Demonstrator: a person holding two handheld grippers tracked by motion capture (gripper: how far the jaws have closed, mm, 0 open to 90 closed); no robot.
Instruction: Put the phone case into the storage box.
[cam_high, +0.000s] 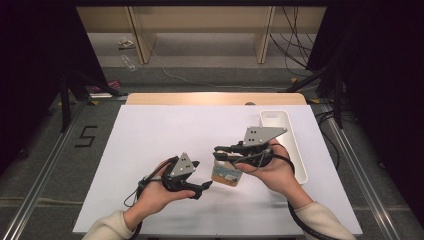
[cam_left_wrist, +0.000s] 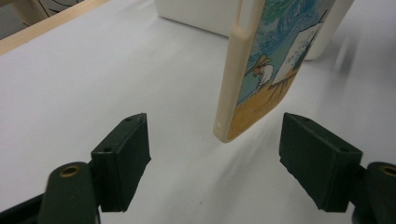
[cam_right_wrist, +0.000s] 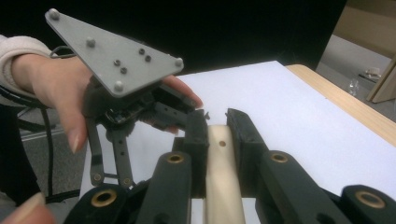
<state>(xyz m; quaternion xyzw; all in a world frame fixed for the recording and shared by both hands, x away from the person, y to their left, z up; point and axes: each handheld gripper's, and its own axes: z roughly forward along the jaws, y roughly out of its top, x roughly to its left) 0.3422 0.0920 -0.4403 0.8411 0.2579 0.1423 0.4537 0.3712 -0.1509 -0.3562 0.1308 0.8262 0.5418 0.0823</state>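
The jaws of the right gripper (cam_right_wrist: 217, 123) clamp the cream edge of the phone case (cam_high: 226, 173); its painted side (cam_left_wrist: 271, 70) faces the left gripper (cam_left_wrist: 215, 163), whose jaws stand open, at seven o'clock from the case above the desk (cam_high: 165, 130).

White tray (cam_high: 300, 150) at table's (cam_high: 150, 135) right

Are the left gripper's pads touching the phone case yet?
Apart. The left gripper view shows the left gripper with bare table between each pad and the phone case, which hangs beyond them.
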